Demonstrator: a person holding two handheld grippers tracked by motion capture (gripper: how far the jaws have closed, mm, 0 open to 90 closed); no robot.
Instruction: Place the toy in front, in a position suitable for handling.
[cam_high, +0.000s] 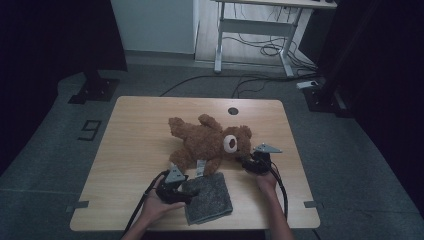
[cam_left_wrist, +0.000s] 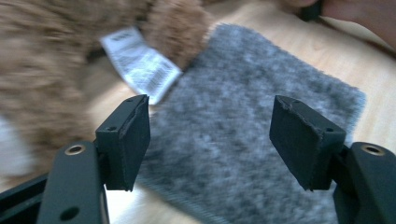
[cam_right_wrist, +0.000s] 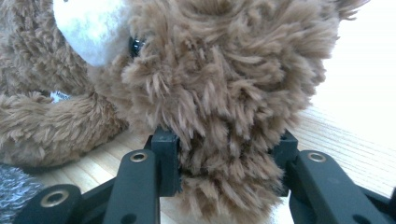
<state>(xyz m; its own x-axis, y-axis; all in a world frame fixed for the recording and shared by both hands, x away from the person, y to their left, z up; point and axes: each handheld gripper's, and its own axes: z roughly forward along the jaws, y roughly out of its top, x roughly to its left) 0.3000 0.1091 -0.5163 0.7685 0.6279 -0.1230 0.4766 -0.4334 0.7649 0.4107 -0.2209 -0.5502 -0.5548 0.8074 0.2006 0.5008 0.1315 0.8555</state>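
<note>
Brown plush bulges between the jaws of the right gripper (cam_right_wrist: 219, 163): they are clamped on the head of the teddy bear (cam_high: 210, 142), pinching fur on both sides, as the right gripper view shows close up. In the high view the right hand (cam_high: 267, 181) comes in from the bottom edge and holds this gripper (cam_high: 248, 164) low and roughly level at the bear's head, near the table's right part. The left hand (cam_high: 155, 205) lies at the near edge, its gripper (cam_high: 186, 186) pointing across the table toward the grey towel (cam_high: 207, 197). Its jaws stand wide apart with nothing pressed between them; the towel lies beneath and beyond them in the left gripper view, where it (cam_left_wrist: 243, 140) is soft with blur. The bear lies on its back in the middle of the wooden table (cam_high: 135, 135), head to the right, its legs reaching down to the towel's far edge. A white sewn-in label (cam_left_wrist: 140, 63) hangs from the bear; its print is too blurred to read.
</note>
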